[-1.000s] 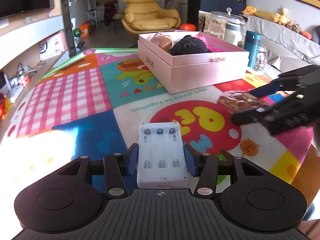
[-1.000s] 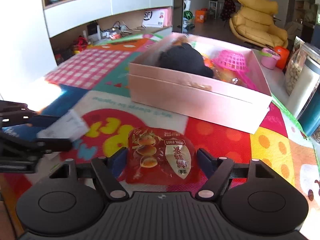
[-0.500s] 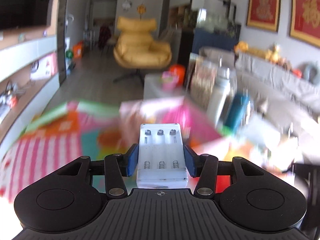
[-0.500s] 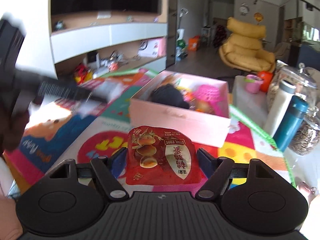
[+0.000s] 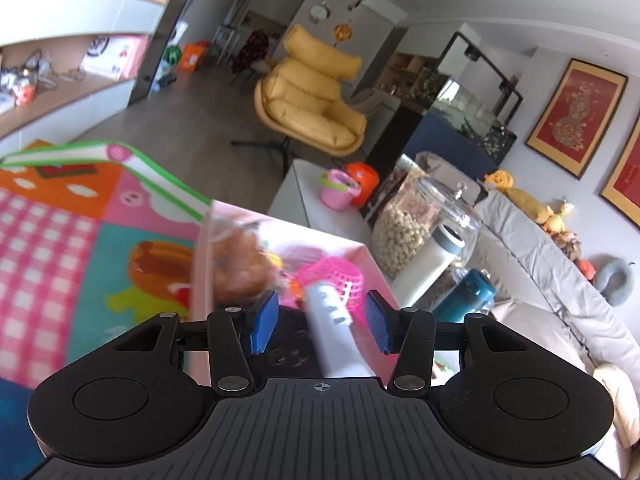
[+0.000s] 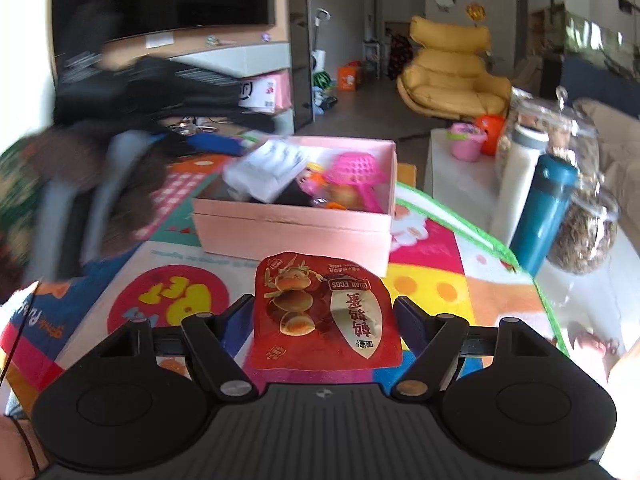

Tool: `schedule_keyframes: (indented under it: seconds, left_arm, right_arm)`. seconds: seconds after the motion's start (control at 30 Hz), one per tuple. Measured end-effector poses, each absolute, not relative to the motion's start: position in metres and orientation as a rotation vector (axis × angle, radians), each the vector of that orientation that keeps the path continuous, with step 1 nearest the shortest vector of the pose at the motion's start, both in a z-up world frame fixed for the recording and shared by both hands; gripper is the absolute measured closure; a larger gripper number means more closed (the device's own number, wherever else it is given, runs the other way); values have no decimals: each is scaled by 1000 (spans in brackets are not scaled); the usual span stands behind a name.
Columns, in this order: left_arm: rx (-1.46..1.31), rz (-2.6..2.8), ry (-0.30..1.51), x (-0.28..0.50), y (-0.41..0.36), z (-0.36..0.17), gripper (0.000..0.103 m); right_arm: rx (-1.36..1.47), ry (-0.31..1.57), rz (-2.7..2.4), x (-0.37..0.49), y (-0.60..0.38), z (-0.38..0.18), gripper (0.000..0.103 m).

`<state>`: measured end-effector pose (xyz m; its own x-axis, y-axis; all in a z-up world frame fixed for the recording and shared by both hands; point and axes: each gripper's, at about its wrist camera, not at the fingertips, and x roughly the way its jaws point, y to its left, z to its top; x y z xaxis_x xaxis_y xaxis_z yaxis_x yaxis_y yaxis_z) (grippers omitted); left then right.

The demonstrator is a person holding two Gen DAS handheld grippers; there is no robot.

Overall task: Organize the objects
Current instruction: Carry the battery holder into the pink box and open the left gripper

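The surface (image 6: 424, 280) under its bright mat is mostly bare, so nothing that falls outside the pink box (image 6: 292, 236) counts as organized. That is our main worry. The box already looks crowded with a dark soft toy, a pink scoop (image 6: 354, 168) and other bits, so anything added may perch on top and roll over the wall.

The left tongs (image 5: 321, 320) hang over the box at a medium width. The white battery case (image 5: 332, 332) lies skewed between the 2 blue pads, blurred, with a gap showing on at least 1 side. We cannot tell whether it is gripped or already loose. If it slips at this tilt, it could strike the rim and bounce onto the mat.

The right tongs (image 6: 322, 316) hold the red snack packet (image 6: 320, 312) by its 2 edges, in front of the box and above the mat. The packet is soft, so it could buckle and slide out. A wide swing right could also clip the blue bottle (image 6: 544, 216).
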<state>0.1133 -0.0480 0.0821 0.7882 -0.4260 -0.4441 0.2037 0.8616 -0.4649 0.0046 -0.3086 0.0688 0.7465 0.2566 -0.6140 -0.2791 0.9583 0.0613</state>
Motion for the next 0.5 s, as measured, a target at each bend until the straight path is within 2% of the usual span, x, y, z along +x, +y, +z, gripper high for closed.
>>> schedule_keyframes:
  seconds: [0.2, 0.33, 0.5]
  left_arm:
    - [-444, -411, 581, 93, -26, 89, 55]
    - [-461, -568, 682, 81, -38, 74, 63]
    - [-362, -544, 702, 86, -67, 63, 64]
  right_arm:
    - [-60, 670, 305, 14, -289, 67, 28]
    - [-84, 690, 304, 15, -282, 61, 28]
    - [-71, 708, 310, 11, -281, 55, 28]
